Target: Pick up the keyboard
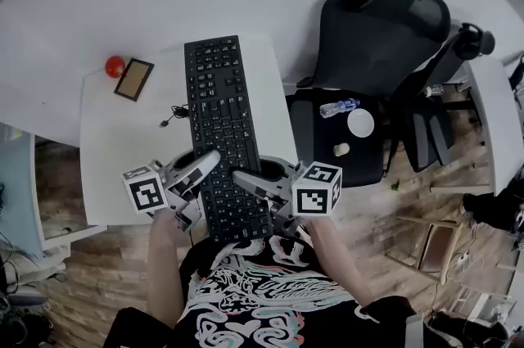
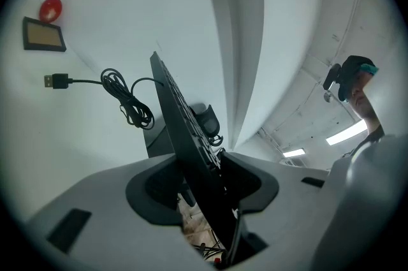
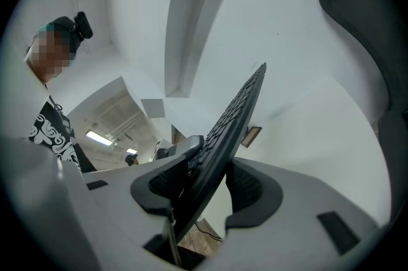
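A long black keyboard (image 1: 219,117) runs from the far side of the white table (image 1: 123,166) toward me, and its near end juts past the front edge. My left gripper (image 1: 205,174) clamps its left edge near that end, and my right gripper (image 1: 250,187) clamps the right edge opposite. In the left gripper view the keyboard (image 2: 182,129) crosses slantwise through the left gripper (image 2: 204,190), with both pads against it. The right gripper view shows the keyboard (image 3: 236,117) wedged the same way in the right gripper (image 3: 207,183). I cannot tell whether its far end rests on the table.
The coiled USB cable (image 1: 173,115) lies left of the keyboard. A red ball (image 1: 115,65) and a small framed board (image 1: 134,79) sit at the table's far left. A black office chair (image 1: 368,35) to the right holds a water bottle (image 1: 338,106) and a white dish (image 1: 360,123).
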